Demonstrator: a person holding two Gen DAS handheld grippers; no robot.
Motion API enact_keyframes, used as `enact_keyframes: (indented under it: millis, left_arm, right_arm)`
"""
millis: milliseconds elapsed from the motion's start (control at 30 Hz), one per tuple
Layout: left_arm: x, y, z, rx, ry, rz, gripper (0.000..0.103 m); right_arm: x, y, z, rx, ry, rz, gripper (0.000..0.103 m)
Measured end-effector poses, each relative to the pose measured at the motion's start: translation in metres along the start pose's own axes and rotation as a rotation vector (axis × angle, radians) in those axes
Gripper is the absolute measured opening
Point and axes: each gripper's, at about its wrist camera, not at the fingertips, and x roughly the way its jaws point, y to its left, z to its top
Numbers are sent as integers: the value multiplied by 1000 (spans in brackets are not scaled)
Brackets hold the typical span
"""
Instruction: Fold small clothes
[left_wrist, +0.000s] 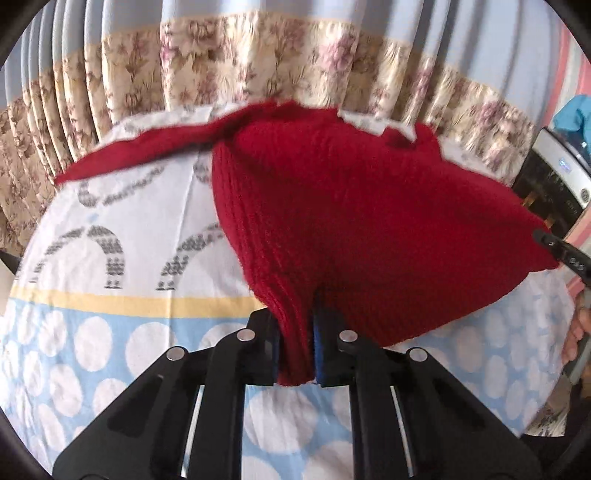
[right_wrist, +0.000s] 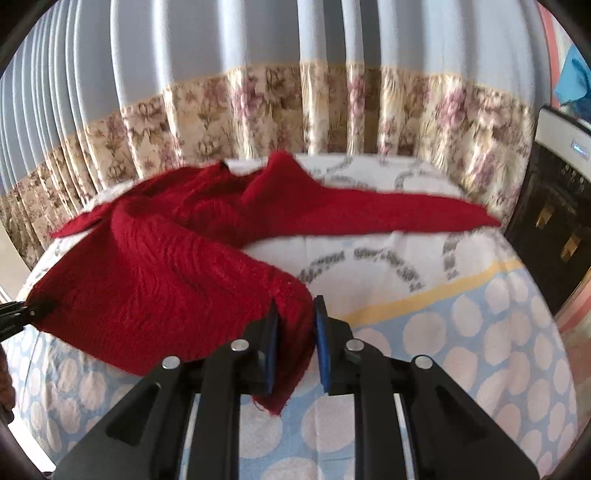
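I hold the red knitted sweater (left_wrist: 351, 206) clamped in left tool (left_wrist: 295, 354) and right tool (right_wrist: 295, 347); curtain (right_wrist: 258, 110) beyond the tabletop (right_wrist: 461, 332).

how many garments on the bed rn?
1: a red knit sweater across the bedsheet, near hem pinched by the left hand-held gripper and right hand-held gripper. Others may be hidden.

Pleated pale-blue curtain with floral beige band (right_wrist: 258, 107) hung ahead, dotted blue-and-white bedsheet (right_wrist: 461, 332) spread below, black-and-white appliance (right_wrist: 554, 206) stood right
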Motion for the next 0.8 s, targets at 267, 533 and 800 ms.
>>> enact_keyframes:
  millis: [267,533,800]
  left_arm:
    - [-89,-37,-24,34,-42,-64,12]
    - [-69,-9,-40,-29,9,117,87]
    - [-26,8,45,72,-57,166,96]
  right_arm:
    - [-69,-29,10,27,-79,29,20]
    - [-81,-54,1,63,-25,63,72]
    - [-19,-59,56,51,-33,87,72]
